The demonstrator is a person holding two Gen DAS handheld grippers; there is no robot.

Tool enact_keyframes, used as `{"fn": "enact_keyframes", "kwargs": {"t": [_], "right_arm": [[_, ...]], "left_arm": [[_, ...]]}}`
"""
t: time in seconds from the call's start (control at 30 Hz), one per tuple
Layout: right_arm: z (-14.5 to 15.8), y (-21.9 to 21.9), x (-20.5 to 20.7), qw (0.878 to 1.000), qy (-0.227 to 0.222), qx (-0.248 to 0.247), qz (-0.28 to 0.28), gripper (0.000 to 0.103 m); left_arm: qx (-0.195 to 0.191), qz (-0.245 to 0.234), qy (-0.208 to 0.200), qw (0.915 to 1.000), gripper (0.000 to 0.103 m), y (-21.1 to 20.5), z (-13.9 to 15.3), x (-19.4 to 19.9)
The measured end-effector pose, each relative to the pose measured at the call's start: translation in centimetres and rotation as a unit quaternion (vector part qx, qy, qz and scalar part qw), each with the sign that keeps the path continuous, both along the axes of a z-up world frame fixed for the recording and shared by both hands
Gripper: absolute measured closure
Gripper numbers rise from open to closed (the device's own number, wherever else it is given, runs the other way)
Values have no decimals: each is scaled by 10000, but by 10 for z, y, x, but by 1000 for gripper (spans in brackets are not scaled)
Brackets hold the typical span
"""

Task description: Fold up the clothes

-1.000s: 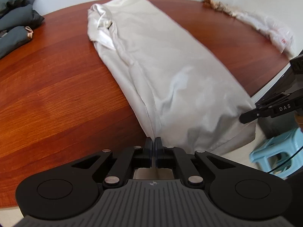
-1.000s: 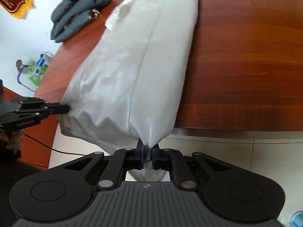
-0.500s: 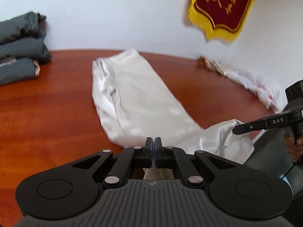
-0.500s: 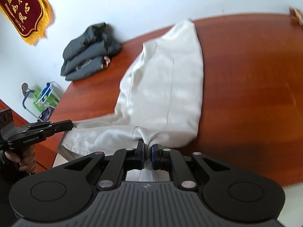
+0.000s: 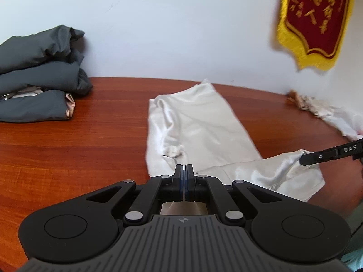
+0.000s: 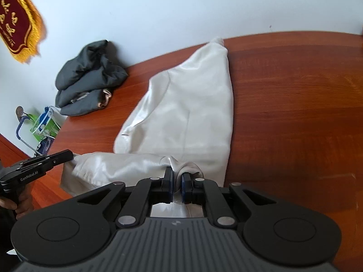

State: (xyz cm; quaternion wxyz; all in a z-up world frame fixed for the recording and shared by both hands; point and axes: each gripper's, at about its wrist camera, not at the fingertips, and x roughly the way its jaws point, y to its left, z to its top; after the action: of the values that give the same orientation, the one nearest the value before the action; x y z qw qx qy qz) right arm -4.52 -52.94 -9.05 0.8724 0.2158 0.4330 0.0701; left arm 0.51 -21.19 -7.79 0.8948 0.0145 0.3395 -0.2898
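both grippers, left gripper [image 5: 184,174] and right gripper [image 6: 177,182], pinch the near hem of the cream garment [image 6: 192,113], lifted to fold it over the half lying on the wooden table [image 6: 295,113]

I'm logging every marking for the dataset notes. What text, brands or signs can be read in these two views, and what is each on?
"DAS": white letters on the right gripper, seen in the left wrist view.
"GenRobot.AI": on the side of the left gripper, seen in the right wrist view.
Gold characters on the red fringed banner on the wall: too blurred to read.
A small emblem on each gripper body: no letters.
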Motion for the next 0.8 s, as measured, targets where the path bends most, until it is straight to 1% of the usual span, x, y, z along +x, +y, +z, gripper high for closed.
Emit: {"fn": "enact_keyframes", "kwargs": {"t": [0.17,0.27,0.33,0.37,0.4,0.43,0.47,0.5,0.53,0.6,0.63,0.67,0.8], "right_arm": [[-28,-10,29,9988,426,10,256,94],[-41,-17,43,9971,618,8,451,92],[-43,-19,49,9960,674,-28,584,91],[-43,-20,50,9956,686,-41,631,89],[-42,-21,52,9953,697,-53,675,88],[-39,-21,53,9946,699,-102,764,86],[-37,-20,54,9940,682,-166,842,81],[-33,-20,53,9936,668,-226,886,73],[-30,-19,52,9931,654,-285,926,70],[-21,-17,49,9928,584,-486,925,57],[-17,-16,48,9928,554,-547,912,55],[-12,-17,47,9928,514,-632,873,49],[7,-22,42,9928,388,-798,803,48]], "left_arm": [[428,192,191,9987,100,-17,-22,21],[651,340,279,9969,94,-24,-31,31],[775,366,317,9958,75,-26,-31,32],[796,352,298,9958,69,-25,-29,31],[818,339,275,9957,62,-25,-27,30],[854,328,227,9955,59,-25,-24,30],[891,312,173,9954,58,-25,-21,29],[931,266,84,9953,55,-24,-16,25],[963,231,46,9951,54,-24,-13,23],[1027,157,-29,9946,52,-23,-7,18],[1072,87,-50,9942,51,-24,-6,15],[1117,16,-71,9937,51,-24,-6,11],[1296,-266,-154,9911,51,-26,-4,-3]]}}
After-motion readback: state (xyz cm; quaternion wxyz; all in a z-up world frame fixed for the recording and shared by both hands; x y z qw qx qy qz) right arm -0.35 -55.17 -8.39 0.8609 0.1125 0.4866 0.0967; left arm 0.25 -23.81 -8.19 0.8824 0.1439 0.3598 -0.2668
